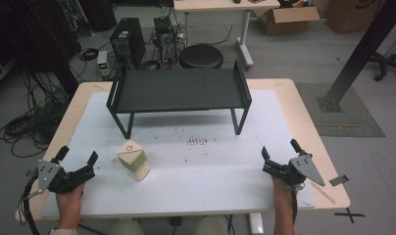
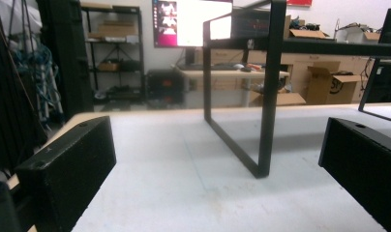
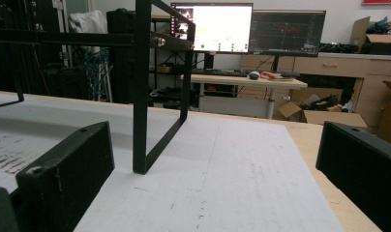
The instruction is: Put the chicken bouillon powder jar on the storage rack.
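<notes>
Starting posture: both the left claw (image 1: 78, 164) and right claw (image 1: 279, 155) rest agape on the worktop (image 1: 225, 161), the cream carton (image 1: 133, 160) just beside the left, awaiting approach and grasp.

No text seems legible on anything here.

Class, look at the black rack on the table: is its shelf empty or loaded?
Empty. In the high view the rack shows a bare dark shelf, and the cream carton lies on the table in front of it.
</notes>
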Demonstrator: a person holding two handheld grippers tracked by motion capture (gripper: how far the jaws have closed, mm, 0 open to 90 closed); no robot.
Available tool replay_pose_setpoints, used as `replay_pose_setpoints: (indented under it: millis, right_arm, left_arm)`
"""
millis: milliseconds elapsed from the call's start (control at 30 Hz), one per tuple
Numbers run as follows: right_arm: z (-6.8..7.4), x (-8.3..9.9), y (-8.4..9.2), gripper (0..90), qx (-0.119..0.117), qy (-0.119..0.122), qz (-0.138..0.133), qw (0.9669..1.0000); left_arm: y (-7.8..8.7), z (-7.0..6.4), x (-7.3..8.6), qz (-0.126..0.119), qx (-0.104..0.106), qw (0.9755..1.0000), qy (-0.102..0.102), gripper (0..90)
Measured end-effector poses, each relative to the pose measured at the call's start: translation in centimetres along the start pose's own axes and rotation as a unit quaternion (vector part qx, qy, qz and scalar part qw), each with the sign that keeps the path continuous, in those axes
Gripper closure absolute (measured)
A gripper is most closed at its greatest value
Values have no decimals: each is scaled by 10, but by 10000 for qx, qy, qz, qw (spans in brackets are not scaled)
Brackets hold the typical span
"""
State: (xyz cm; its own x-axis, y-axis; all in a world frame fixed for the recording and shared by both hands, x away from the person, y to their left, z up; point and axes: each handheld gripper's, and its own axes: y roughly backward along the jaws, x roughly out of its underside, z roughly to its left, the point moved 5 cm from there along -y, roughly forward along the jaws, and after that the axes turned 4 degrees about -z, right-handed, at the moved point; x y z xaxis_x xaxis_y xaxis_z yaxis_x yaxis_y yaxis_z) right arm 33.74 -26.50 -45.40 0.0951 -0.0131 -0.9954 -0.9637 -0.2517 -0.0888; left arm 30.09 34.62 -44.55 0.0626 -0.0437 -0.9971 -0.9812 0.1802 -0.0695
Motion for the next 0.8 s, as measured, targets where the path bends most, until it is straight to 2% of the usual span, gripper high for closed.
replay_pose_setpoints:
  millis: [167,200,367,533,567,800]
  right_arm:
    - [1,0,0,0,-3,35,24,10000]
    - [1,0,0,0,-2,48,27,10000]
    - [2,0,-1,0,-10,99,50,9999]
    - [2,0,-1,0,-10,97,42,9999]
    - [2,0,-1,0,-10,97,42,9999]
    - [2,0,-1,0,-12,115,38,9999]
  left_arm:
    - [5,-2,-16,-149,54,9998,84,2]
    - [7,-4,-22,-201,149,9996,97,2]
    - [15,-11,-33,-272,301,9991,108,2]
    - [21,-23,-37,-125,504,9985,146,2]
    - [21,-23,-37,-125,504,9985,146,2]
    - [32,-46,-43,-130,802,9966,138,2]
